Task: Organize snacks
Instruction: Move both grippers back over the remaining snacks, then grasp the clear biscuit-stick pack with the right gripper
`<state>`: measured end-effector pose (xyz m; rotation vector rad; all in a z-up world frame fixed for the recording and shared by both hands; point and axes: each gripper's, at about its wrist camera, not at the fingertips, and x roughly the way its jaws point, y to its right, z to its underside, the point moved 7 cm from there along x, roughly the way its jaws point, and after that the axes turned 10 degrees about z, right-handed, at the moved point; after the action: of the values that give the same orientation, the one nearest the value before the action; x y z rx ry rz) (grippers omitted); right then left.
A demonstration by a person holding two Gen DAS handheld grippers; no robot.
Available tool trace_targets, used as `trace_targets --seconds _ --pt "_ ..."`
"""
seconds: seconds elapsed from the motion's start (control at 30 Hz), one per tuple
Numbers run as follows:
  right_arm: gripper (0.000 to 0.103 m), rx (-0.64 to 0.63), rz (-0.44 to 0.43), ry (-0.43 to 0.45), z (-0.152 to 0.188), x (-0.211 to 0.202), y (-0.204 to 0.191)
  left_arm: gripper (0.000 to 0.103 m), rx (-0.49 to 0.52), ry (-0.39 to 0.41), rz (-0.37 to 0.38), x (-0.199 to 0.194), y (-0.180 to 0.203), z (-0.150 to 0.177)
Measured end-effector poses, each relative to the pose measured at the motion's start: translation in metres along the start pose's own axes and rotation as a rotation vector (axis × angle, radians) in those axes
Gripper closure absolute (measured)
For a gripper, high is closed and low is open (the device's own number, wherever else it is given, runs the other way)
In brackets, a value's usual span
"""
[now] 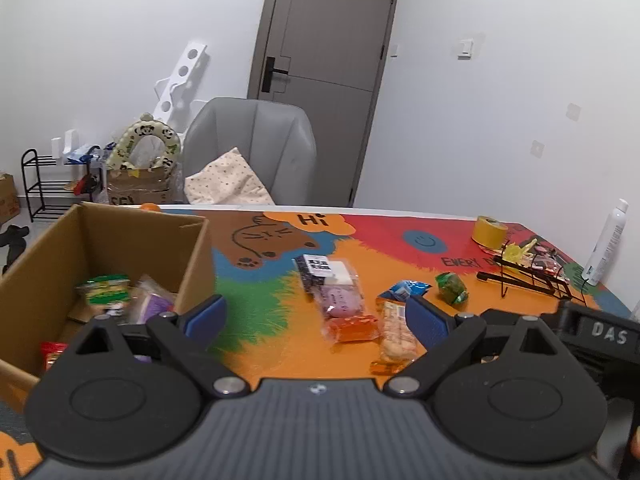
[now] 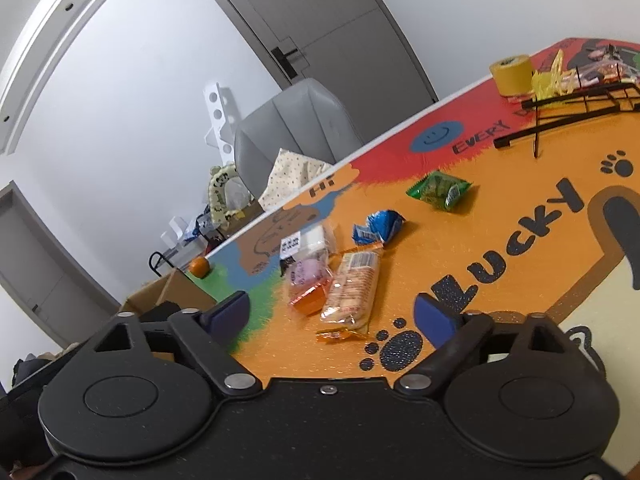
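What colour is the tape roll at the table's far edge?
Yellow; the tape roll shows best in the right wrist view.

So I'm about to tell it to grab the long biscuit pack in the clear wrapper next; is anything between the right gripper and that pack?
Nothing visible. The open right gripper looks straight at the long clear-wrapped biscuit pack over bare orange tablecloth. An orange jelly packet lies against the pack's left side.
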<state>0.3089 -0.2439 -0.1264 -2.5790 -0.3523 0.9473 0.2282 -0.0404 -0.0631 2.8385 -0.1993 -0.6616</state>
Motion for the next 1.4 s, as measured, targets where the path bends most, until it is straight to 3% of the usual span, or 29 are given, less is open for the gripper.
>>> trace_targets --seconds 0.13,0.3,0.33,0.57,0.87,1.4 --pt "0.028 -0.005 0.006 -0.033 0.004 0.020 0.000 0.012 0.006 -0.005 0.014 0.012 0.003 0.002" --pt "0.035 -0.036 0.024 -0.068 0.009 0.043 -0.005 0.041 -0.012 -0.042 0.035 0.028 0.000 0.008" --pt "0.035 -0.041 0.026 -0.073 0.009 0.047 -0.006 0.042 -0.018 -0.051 0.038 0.031 0.000 0.010" --pt "0.039 -0.087 0.060 -0.086 0.007 0.071 -0.016 0.044 -0.024 -0.067 0.046 0.048 -0.002 0.013" --pt "0.069 -0.106 0.089 -0.109 0.009 0.090 -0.009 0.045 -0.038 -0.078 0.045 0.067 -0.004 0.013" --pt "0.070 -0.053 0.118 -0.080 -0.001 0.067 0.036 0.042 0.005 -0.143 0.047 0.113 0.017 0.027"
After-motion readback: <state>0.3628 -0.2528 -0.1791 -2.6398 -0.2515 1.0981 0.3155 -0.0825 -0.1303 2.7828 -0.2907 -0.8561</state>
